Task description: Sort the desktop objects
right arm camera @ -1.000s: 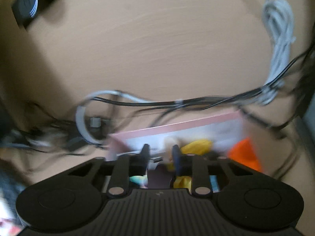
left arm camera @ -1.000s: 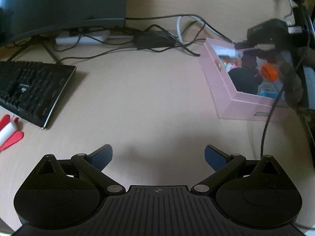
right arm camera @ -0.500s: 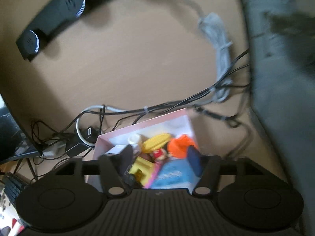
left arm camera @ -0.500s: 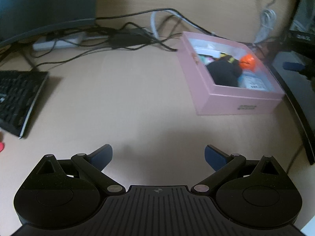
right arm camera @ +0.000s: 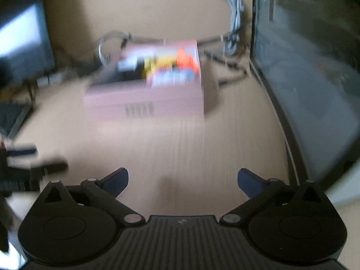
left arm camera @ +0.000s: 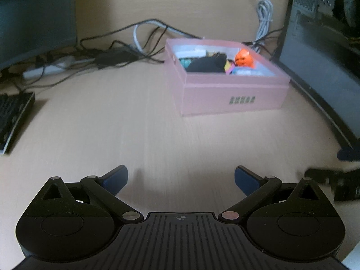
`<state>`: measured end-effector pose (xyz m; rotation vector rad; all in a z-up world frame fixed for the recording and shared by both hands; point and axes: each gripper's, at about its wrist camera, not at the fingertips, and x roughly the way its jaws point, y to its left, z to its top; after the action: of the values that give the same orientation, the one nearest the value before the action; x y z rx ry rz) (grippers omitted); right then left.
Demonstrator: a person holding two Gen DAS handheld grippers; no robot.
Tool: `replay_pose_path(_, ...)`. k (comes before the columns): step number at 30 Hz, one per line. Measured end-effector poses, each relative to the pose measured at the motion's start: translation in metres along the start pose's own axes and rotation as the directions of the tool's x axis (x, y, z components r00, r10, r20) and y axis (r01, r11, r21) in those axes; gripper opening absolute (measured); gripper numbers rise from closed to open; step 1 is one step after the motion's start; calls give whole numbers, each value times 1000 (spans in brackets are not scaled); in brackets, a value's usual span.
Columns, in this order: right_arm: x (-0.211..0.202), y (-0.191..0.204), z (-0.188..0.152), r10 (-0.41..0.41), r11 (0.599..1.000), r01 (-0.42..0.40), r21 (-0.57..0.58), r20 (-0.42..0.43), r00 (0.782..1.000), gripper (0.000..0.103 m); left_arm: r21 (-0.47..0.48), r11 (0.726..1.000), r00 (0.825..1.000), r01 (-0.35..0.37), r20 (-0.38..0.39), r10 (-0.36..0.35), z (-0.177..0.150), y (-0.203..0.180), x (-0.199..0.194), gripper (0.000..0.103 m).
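Note:
A pink box [left arm camera: 229, 94] stands on the wooden desk, holding an orange toy [left arm camera: 244, 59], a black object [left arm camera: 205, 65] and other small coloured items. It also shows, blurred, in the right wrist view [right arm camera: 146, 103]. My left gripper [left arm camera: 181, 178] is open and empty, low over the desk, well short of the box. My right gripper [right arm camera: 182, 180] is open and empty, also back from the box. The right gripper's edge appears in the left wrist view [left arm camera: 337, 184].
A tangle of cables and a power strip [left arm camera: 54, 67] lie behind the box. A monitor [left arm camera: 33, 20] stands at the left, a keyboard [left arm camera: 13, 121] below it. A dark computer case [left arm camera: 326, 56] stands right of the box. A coiled grey cable [left arm camera: 264, 20] lies at the back.
My right gripper opened wide and drew back from over the box to low over the desk. My left gripper swung right, so the box now sits ahead of it.

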<state>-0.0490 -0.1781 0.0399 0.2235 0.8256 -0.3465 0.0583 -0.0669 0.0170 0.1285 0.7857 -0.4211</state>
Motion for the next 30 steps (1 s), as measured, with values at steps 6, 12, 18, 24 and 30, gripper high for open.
replay_pose_path(6, 18, 10, -12, -44, 998, 45, -50, 24, 999, 103, 6, 999, 998, -52, 39, 51, -8, -8, 10, 103)
replay_pose_path(12, 40, 9, 5, 20, 995, -13, -99, 68, 997, 103, 1, 997, 995, -83, 59, 83, -12, -5, 21, 103)
replay_pose_path(18, 54, 10, 17, 9, 997, 1, -82, 123, 992, 103, 3, 997, 995, -78, 64, 78, -7, -5, 27, 103)
replay_pose_path(24, 58, 10, 18, -4, 998, 14, -66, 151, 989, 103, 3, 997, 995, -76, 67, 75, -5, -2, 30, 103)
replay_pose_path(30, 58, 10, 17, -3, 998, 14, -66, 151, 988, 103, 3, 997, 995, -72, 69, 71, -5, -2, 30, 103)
